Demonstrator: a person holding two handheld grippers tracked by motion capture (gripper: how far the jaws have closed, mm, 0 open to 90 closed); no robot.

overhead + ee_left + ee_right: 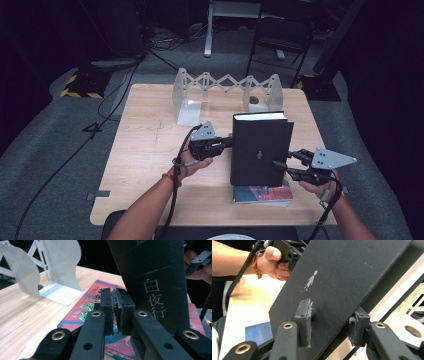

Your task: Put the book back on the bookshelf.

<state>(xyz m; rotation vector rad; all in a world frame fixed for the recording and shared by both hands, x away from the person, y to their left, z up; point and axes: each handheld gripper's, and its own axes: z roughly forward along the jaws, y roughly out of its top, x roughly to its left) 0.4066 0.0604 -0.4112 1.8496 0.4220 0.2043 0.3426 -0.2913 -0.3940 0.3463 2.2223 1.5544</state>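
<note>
A black hardcover book (260,150) stands on end and slightly tilted over a colourful book (262,195) that lies flat near the table's front edge. My left gripper (231,141) is at the black book's left edge. In the left gripper view its pads (115,307) are pressed together beside the spine (155,277), which bears white characters, and I make out nothing between them. My right gripper (282,167) is at the book's lower right. In the right gripper view the jaws (332,317) straddle the book (342,277), one pad on the front cover and one on the back.
An expanding white bookend rack (225,82) stands along the table's far edge, and its left plate (60,270) is close to the left gripper. Bare wooden table (145,150) stretches to the left. The colourful book (85,310) lies under both grippers. Chair and desk legs stand beyond the table.
</note>
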